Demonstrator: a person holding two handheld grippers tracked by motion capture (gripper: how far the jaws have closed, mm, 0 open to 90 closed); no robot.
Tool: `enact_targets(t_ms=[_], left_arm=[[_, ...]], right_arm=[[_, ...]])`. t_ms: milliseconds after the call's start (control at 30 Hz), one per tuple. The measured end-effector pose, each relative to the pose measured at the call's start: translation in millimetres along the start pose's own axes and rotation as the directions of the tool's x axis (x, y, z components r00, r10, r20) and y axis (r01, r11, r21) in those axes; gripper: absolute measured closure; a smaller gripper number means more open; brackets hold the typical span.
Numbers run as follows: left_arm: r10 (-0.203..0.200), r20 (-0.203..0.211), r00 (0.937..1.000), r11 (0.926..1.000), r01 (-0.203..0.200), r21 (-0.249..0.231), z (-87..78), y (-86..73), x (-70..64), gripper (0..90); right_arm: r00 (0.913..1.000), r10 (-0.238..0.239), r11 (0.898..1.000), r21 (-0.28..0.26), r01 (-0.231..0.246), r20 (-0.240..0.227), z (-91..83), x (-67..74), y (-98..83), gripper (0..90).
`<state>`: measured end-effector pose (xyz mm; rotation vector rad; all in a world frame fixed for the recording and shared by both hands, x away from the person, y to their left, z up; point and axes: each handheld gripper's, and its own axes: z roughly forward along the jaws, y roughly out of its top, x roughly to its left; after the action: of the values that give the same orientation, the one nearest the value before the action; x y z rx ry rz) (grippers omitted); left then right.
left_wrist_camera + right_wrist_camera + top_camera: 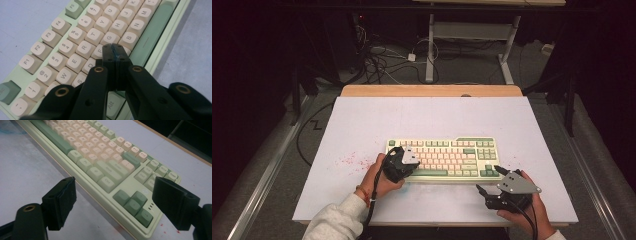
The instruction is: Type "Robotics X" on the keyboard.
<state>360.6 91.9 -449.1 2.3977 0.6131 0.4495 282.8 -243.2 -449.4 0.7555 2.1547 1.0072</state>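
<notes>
A pale green keyboard (447,156) with cream and green keys lies in the middle of the white table. My left gripper (401,162) hovers over its left half, jaws shut with nothing between them. In the left gripper view the closed tips (115,49) sit just above the keys (75,35) near F, G and V; I cannot tell whether they touch a key. My right gripper (488,178) is held at the keyboard's near right corner, jaws open. In the right gripper view its open gripper (115,188) frames the arrow keys (132,203), with the pads apart from the keyboard (100,152).
The white tabletop (362,120) has red specks (351,160) left of the keyboard and a wooden strip (432,91) along its far edge. Beyond the table are floor cables (382,60) and a desk frame (430,55). Metal rails run along both sides.
</notes>
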Motion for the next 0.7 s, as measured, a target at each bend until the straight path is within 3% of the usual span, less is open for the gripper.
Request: enact_targets(t_ms=[700], left_arm=[[-0.01, -0.011, 0.9999, 0.9999, 0.01, -0.012, -9.5, -1.7, 8.1, 86.5]], right_arm=[[1.0, -0.003, 1.0, -0.001, 0.003, 0.001, -0.6, 0.2, 0.8, 19.6]])
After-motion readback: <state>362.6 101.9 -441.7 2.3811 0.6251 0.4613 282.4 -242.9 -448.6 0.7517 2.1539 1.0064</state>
